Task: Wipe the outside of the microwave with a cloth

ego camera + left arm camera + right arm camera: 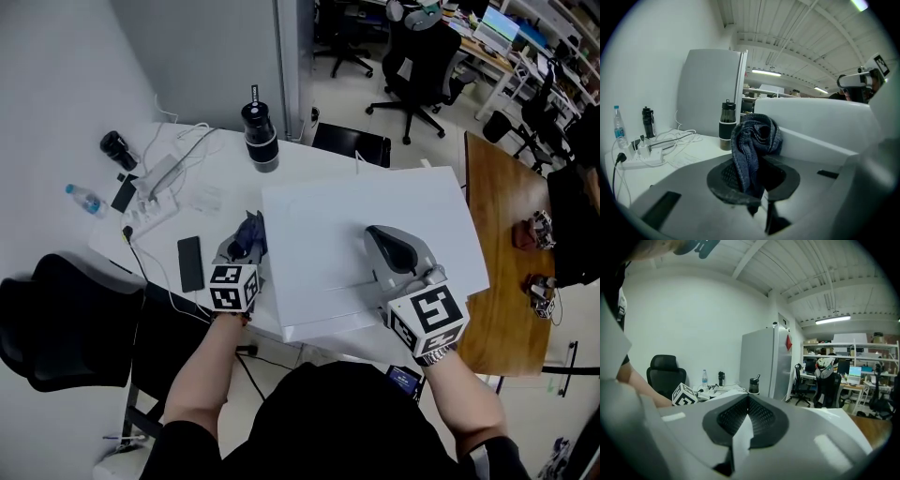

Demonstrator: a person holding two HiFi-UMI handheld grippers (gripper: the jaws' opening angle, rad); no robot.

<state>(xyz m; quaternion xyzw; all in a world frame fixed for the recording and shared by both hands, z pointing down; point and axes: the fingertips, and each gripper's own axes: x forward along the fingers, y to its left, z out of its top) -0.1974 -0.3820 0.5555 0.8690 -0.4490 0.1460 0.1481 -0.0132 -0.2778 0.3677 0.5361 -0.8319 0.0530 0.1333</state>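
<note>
The white microwave fills the middle of the head view, seen from above. My left gripper is by its left side, shut on a bunched dark blue cloth. In the left gripper view the cloth stands up from between the pads of the left gripper, next to the microwave's white side wall. My right gripper lies over the microwave's top, towards its front right. Its jaws meet at the tips, and the right gripper holds nothing.
A black tumbler stands behind the microwave's left corner. A phone, a power strip with cables and a water bottle lie on the white desk to the left. A black chair is at near left, a wooden table to the right.
</note>
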